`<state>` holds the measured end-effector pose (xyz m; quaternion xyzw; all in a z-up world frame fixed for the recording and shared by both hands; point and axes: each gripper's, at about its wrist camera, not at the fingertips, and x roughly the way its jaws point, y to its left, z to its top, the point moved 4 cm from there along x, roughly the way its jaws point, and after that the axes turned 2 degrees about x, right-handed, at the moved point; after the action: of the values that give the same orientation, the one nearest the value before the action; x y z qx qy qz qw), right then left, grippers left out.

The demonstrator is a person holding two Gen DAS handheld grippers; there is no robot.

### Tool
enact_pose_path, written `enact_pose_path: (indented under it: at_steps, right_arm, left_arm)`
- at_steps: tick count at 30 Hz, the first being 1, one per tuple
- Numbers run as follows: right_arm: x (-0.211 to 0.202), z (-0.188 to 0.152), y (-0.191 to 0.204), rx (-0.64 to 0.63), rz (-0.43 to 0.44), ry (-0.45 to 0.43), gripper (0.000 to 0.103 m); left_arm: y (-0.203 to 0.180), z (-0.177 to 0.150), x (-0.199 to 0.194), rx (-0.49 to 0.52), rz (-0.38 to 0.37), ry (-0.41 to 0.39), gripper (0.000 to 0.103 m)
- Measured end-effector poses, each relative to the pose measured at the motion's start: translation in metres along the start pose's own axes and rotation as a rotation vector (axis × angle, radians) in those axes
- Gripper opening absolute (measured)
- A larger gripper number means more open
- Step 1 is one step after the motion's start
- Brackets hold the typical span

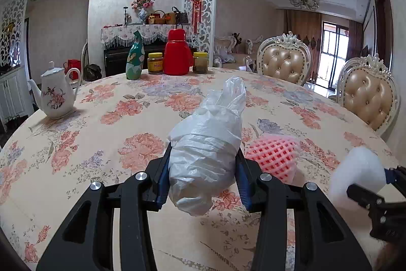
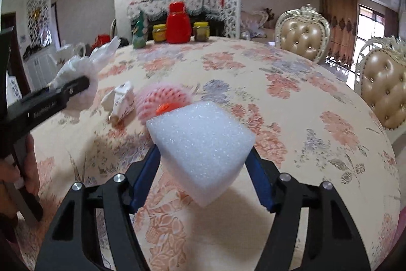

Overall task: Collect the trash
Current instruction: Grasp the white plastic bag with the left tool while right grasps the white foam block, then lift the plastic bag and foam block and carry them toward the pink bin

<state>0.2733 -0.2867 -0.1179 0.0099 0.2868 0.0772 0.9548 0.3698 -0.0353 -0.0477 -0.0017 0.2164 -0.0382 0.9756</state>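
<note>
We hold 2 trash items above the floral tablecloth (image 1: 106,113): a crumpled white plastic bag (image 1: 205,154) clenched in the left gripper (image 1: 203,169), and a white foam block (image 2: 200,146) clamped in the right gripper (image 2: 203,174). A pink foam fruit net (image 2: 162,100) and crumpled paper carton (image 2: 121,100), print unreadable, lie between them. Both grippers tilt slightly downward. Beyond: teapot (image 1: 57,95), red thermos (image 1: 177,55), 2 yellow-lidded jars (image 1: 155,63).

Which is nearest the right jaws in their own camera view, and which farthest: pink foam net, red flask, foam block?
1. Foam block: held in the jaws.
2. Pink foam net: just behind it, on the table.
3. Red flask: at the table's far edge.
</note>
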Motion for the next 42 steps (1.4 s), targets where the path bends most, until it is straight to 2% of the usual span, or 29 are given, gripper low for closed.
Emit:
enact_pose_path:
  at_steps: [5,13,20,26,33,42]
  right_arm:
    - [-0.004,0.001,-0.005,0.018,-0.02,-0.024,0.066]
    - [-0.004,0.001,-0.006,0.024,-0.027,-0.017,0.066]
    - [-0.016,-0.002,-0.018,0.134,0.006,-0.028,0.067]
    - [-0.043,-0.004,-0.011,0.124,0.019,-0.056,0.067]
    - [-0.077,-0.014,-0.008,0.088,0.018,-0.083,0.067]
    - [-0.113,-0.028,-0.035,0.098,-0.017,-0.133,0.067]
  left_arm:
    - [-0.002,0.001,-0.007,0.011,0.013,-0.034,0.042]
    - [-0.004,0.002,-0.015,0.016,0.036,-0.044,0.042]
    - [-0.01,-0.003,-0.044,0.041,0.053,-0.053,0.042]
    - [-0.016,-0.011,-0.073,0.057,0.058,-0.054,0.042]
    - [-0.044,-0.025,-0.103,0.098,0.01,-0.057,0.042]
    - [-0.084,-0.044,-0.124,0.131,-0.076,-0.047,0.042]
